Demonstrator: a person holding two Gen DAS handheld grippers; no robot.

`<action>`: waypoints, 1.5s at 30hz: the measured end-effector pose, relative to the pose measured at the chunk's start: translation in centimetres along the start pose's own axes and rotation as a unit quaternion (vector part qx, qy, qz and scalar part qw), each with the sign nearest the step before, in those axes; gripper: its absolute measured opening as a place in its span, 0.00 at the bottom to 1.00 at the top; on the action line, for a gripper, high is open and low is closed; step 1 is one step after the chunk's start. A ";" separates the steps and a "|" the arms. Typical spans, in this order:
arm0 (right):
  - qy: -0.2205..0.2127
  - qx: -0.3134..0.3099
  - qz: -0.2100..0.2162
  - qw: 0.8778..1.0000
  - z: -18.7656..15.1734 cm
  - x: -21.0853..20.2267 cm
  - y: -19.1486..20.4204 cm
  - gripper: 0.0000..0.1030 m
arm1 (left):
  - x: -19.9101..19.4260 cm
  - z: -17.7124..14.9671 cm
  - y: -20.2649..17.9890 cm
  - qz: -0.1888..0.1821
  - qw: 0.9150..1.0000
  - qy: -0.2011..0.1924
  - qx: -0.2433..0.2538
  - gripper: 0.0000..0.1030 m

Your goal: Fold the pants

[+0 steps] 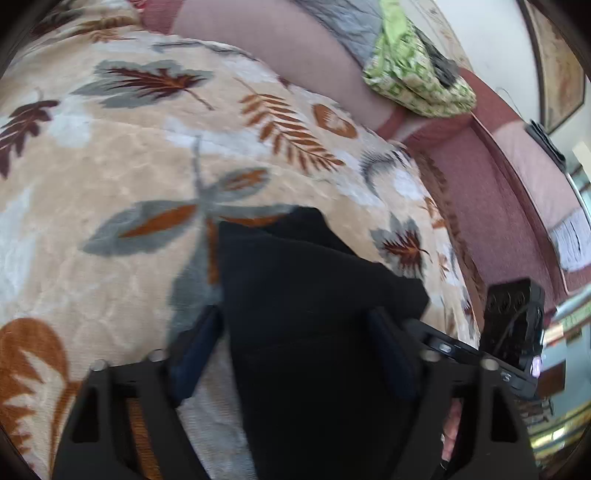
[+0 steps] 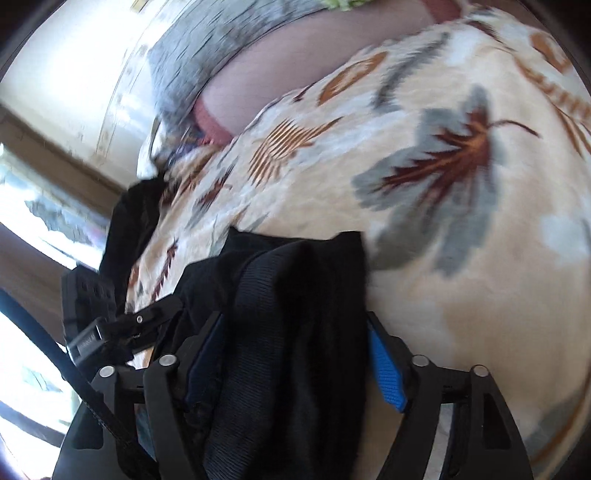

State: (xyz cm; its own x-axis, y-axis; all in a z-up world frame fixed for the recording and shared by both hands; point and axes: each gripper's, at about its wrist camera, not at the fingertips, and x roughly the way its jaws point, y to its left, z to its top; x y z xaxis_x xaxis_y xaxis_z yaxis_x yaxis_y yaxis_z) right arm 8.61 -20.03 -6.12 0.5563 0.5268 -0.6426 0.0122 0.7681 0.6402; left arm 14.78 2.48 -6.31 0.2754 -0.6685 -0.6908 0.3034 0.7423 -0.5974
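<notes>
The black pants (image 1: 314, 266) lie bunched on a beige blanket with a leaf print (image 1: 147, 147). My left gripper (image 1: 295, 332) points down at the blanket, and the dark cloth fills the gap between its fingers, touching both pads. In the right wrist view a thick fold of the pants (image 2: 295, 280), with a ribbed band showing, sits between the blue pads (image 2: 386, 369) of my right gripper (image 2: 291, 343), which presses on it. The two grippers are close side by side. Each one's black body shows at the edge of the other's view.
A green patterned cloth (image 1: 417, 77) and a grey quilt (image 1: 351, 22) lie at the far end on a pink sheet (image 1: 288, 48). Maroon bedding (image 1: 491, 192) borders the blanket on the right. Another dark garment (image 2: 133, 221) hangs at the blanket's left edge, near a bright window (image 2: 37, 221).
</notes>
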 end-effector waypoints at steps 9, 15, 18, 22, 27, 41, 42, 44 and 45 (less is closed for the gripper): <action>-0.004 -0.040 -0.014 0.999 0.7 -1.5 4.3 0.22 | -3.3 -0.3 -1.6 -0.007 0.999 -0.041 -0.001 0.25; -0.019 -0.075 -0.022 0.997 3.0 -2.3 7.9 0.21 | -4.6 3.2 -2.1 -0.004 0.998 -0.070 -0.006 0.24; -0.037 -0.083 -0.023 0.996 5.4 -1.9 8.9 0.21 | -4.1 6.1 -2.0 0.013 0.997 -0.082 -0.004 0.24; -0.053 -0.091 -0.035 0.994 8.4 -0.1 9.2 0.20 | -2.1 10.1 -1.7 0.047 0.995 -0.085 0.007 0.24; -0.054 -0.087 -0.088 0.991 11.4 4.4 6.5 0.30 | 3.0 12.8 0.6 0.120 0.991 -0.050 -0.009 0.31; -0.080 0.026 0.035 0.996 12.1 1.0 4.0 0.54 | -2.5 6.4 -1.7 0.128 0.987 -0.098 -0.001 0.45; -0.064 0.036 0.058 0.996 11.8 1.4 3.9 0.54 | -1.9 5.9 -1.8 0.130 0.987 -0.089 0.005 0.48; -0.044 0.045 0.052 0.997 11.2 2.4 3.7 0.54 | -0.4 4.8 -1.6 0.148 0.986 -0.074 0.007 0.54; -0.030 0.045 0.018 0.998 10.9 3.2 3.3 0.54 | 0.0 4.5 -1.5 0.165 0.983 -0.076 0.011 0.60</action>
State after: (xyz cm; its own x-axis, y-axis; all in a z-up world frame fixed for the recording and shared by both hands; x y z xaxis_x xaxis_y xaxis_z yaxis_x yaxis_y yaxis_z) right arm 19.51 -19.75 -1.46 0.6070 0.5289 -0.5931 0.0642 0.7113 0.7000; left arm 18.38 1.18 -3.56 0.4954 -0.3924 -0.7750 0.1946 0.9196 -0.3412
